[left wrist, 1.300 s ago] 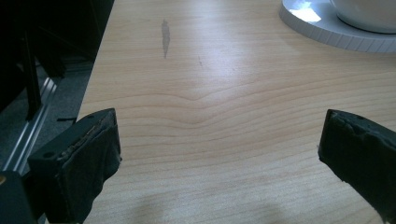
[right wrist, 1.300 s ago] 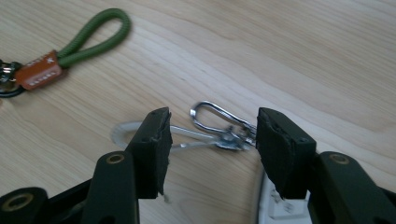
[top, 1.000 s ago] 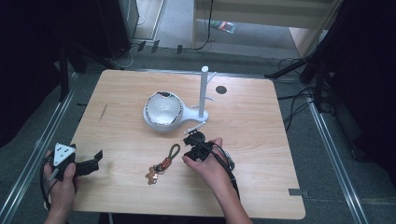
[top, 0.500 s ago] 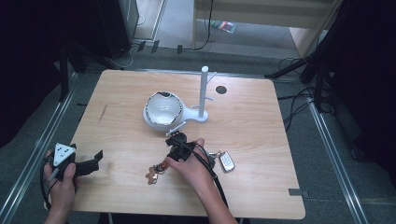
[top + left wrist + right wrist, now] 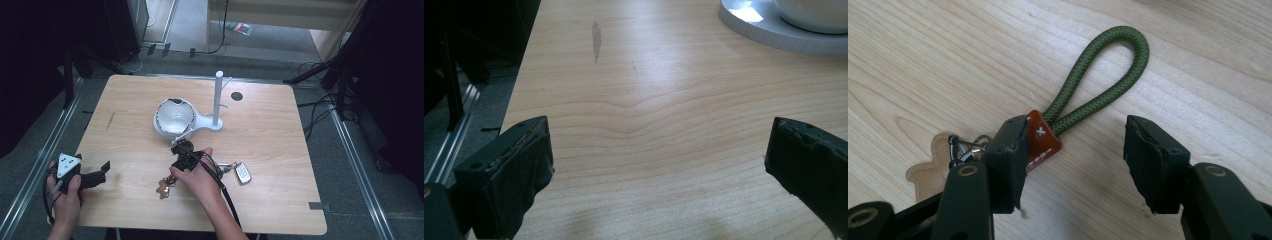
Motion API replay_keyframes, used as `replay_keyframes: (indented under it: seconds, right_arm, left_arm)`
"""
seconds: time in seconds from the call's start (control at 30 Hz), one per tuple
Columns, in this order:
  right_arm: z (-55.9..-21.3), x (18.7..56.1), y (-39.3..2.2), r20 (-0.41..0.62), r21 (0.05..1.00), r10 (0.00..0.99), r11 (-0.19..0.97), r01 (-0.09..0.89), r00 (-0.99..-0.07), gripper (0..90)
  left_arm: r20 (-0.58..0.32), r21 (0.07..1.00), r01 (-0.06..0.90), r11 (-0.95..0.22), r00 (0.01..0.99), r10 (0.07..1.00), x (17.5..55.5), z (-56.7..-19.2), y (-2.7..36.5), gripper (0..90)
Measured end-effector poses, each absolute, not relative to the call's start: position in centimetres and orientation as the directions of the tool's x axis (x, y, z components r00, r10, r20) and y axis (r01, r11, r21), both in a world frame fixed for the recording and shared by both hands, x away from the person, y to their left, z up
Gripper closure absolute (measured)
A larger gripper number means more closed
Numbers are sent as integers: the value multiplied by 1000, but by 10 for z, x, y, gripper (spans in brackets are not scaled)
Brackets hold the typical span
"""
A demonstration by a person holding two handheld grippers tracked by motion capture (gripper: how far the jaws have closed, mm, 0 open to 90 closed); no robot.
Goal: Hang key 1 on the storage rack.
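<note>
You're at a pale wooden table (image 5: 125,100) over grey floor, cables trailing behind. A white stand (image 5: 218,100) with a white bowl (image 5: 174,116) sits mid-table, car key fob (image 5: 243,173) beside your wrist. Your right gripper (image 5: 1075,150) has jaws apart, just opening, straddling the green cord keychain (image 5: 1103,75); one pad touches its orange tab. Your left gripper (image 5: 659,165) hangs wide open over bare wood.

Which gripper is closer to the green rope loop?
The right gripper: its open jaws sit on either side of the green rope loop, by the orange tab. The left gripper waits far away near the table's edge.
</note>
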State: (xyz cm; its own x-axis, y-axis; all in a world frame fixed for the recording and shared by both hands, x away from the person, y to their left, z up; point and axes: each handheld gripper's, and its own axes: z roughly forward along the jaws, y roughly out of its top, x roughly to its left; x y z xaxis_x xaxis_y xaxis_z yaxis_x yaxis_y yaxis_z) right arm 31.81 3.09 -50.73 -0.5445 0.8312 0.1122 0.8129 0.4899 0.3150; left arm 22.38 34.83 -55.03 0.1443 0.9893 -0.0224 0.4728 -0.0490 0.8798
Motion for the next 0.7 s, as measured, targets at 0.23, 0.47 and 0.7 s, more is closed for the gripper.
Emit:
replay_keyframes:
  seconds: [0.23, 0.47, 0.7]
  right_arm:
    - [-508, 319, 37, 130, 307, 819, 503, 808, -559, 435]
    - [-508, 316, 45, 143, 313, 810, 508, 802, -569, 438]
    - [-508, 313, 50, 134, 307, 808, 517, 799, -574, 447]
  left_arm:
    - [-24, 878, 476, -48, 145, 989, 224, -550, 349, 0]
    - [-23, 879, 474, -49, 144, 989, 224, -550, 348, 0]
    - [-23, 879, 474, -49, 145, 989, 224, -550, 348, 0]
